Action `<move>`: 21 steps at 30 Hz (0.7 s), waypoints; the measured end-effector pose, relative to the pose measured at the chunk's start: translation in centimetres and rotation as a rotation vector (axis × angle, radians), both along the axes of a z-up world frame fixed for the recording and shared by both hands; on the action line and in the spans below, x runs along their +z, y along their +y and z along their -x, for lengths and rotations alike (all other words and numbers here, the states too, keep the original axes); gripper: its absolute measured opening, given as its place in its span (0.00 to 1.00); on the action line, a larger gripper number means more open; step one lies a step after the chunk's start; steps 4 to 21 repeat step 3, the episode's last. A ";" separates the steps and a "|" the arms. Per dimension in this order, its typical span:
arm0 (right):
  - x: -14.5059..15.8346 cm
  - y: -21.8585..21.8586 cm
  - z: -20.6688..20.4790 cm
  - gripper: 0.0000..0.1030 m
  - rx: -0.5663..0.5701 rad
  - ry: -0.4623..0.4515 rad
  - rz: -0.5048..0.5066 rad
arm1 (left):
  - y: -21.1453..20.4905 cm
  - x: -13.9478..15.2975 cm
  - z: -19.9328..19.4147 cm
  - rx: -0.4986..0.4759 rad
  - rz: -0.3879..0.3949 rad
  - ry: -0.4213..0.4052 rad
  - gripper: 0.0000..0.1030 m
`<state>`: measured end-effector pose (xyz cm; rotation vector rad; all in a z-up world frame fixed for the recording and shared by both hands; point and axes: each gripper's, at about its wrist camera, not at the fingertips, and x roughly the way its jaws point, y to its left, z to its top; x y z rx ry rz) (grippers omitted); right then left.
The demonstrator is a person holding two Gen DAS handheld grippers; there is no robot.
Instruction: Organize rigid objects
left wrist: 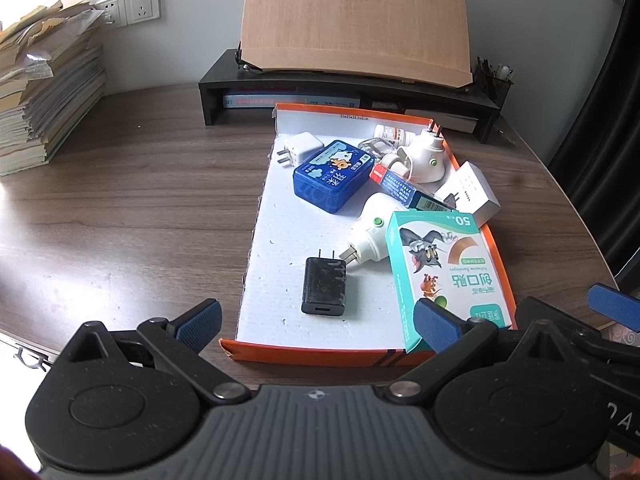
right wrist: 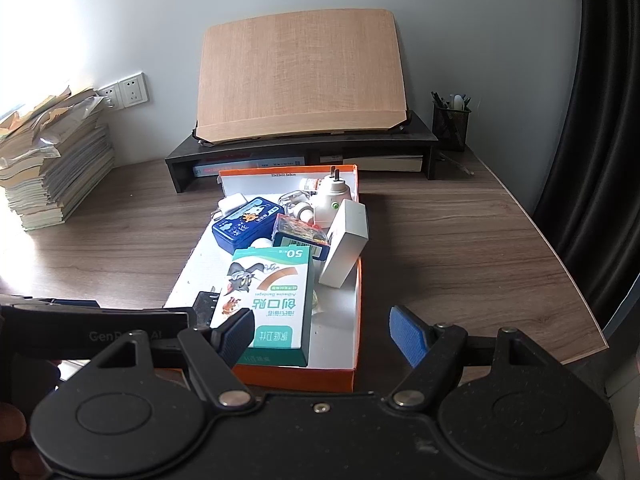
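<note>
An orange shallow box (left wrist: 320, 354) with a white floor lies on the wooden desk and holds several items. Among them are a black charger (left wrist: 324, 286), a green bandage carton (left wrist: 444, 276), a blue tin (left wrist: 332, 174), two white plug-in devices (left wrist: 424, 156) and a white box (left wrist: 472, 192). My left gripper (left wrist: 318, 324) hangs open over the box's near rim with nothing between its fingers. Just right of it, my right gripper (right wrist: 322, 334) is open above the near right corner. In that view its left pad (right wrist: 236, 336) overlaps the bandage carton (right wrist: 268, 300); I cannot tell whether they touch.
A tall stack of books (left wrist: 44, 92) stands at the far left. Behind the box are a black monitor stand (left wrist: 344, 88) carrying a tilted wooden board (left wrist: 356, 16) and a mesh pen holder (right wrist: 451, 122). The desk's curved edge (right wrist: 576, 296) and a dark curtain lie to the right.
</note>
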<state>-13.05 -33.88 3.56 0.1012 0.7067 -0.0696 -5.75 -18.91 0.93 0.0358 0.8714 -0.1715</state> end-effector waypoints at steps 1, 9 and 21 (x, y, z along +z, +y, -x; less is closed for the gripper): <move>0.0 0.0 0.0 0.86 -0.001 0.001 0.001 | 0.0 0.0 0.1 0.000 0.000 -0.003 1.00; 0.0 0.0 0.0 0.86 -0.001 0.001 0.001 | -0.1 0.0 0.1 0.000 0.000 -0.002 1.00; 0.0 0.0 0.0 0.86 -0.001 0.001 0.001 | -0.1 0.0 0.1 0.000 0.000 -0.002 1.00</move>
